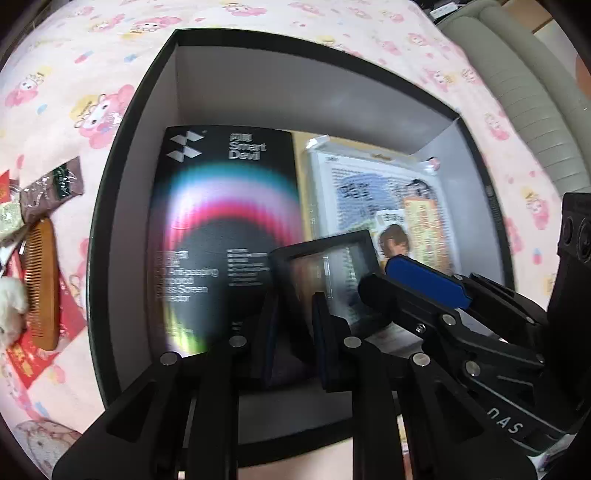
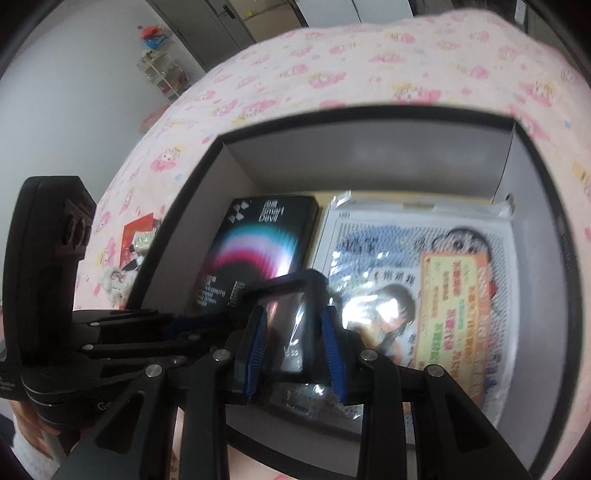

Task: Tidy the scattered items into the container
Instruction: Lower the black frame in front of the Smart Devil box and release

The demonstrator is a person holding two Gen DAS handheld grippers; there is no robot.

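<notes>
**In the box on the bed: frame gripped from both sides**

On the pink bed (image 1: 258, 22), the box (image 1: 122, 206) holds a black carton (image 1: 221, 206) at left and a packet (image 1: 388, 192) at right. Above them, the right gripper (image 2: 291, 332) clamps a small frame (image 2: 291, 317); the left gripper (image 1: 293, 325) pinches its other edge. A comb (image 1: 40, 284) lies outside, left.

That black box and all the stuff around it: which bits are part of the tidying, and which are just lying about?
Part of the job:
black box
small black case in right gripper
Smart Devil pack
comic packet
wooden comb
brown sachet
left gripper

Just there:
pink bedsheet
shelf rack
</notes>
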